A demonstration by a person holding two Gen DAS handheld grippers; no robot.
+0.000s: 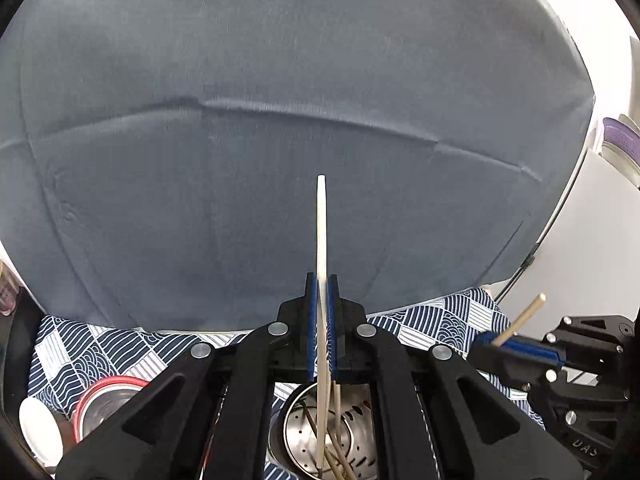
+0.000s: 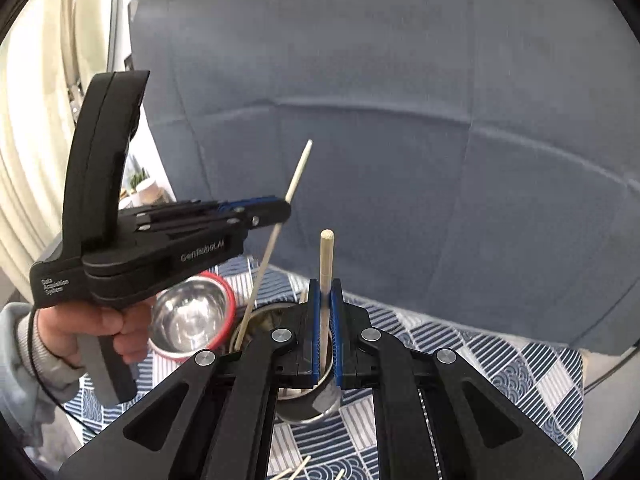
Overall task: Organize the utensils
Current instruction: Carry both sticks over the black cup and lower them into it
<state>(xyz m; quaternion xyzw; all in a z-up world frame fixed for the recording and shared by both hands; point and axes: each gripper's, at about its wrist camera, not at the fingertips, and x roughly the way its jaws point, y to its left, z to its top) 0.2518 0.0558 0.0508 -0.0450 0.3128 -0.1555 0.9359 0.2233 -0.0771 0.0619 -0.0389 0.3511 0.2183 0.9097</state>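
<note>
Jaws, left: the left gripper [image 1: 321,292] is closed tight on a pale chopstick [image 1: 321,224]; its blue pads [image 1: 311,320] press it from both sides, and the stick's lower end goes down into the steel holder [image 1: 296,432].
Jaws, right: the right gripper [image 2: 325,300] is closed on a round wooden chopstick [image 2: 326,256], held nearly upright above the same holder.
Holder: a perforated steel cup standing right under both grippers on the patterned cloth [image 1: 440,324]; some thin sticks already lean inside it.
Beside it: a steel bowl with a red rim [image 2: 192,316] stands just left of the holder, close to it.
Loose sticks: a few more lie on the cloth at the near edge of the right view [image 2: 298,470].
Behind: a blue-grey cushion [image 1: 280,120] fills the far part.
Step in hand: I think both sticks are being lowered into the holder.
To do it well: keep each stick upright over the opening, lower until the tip is well inside the rim, then open one gripper at a time, so the sticks do not cross or tip the cup.
</note>
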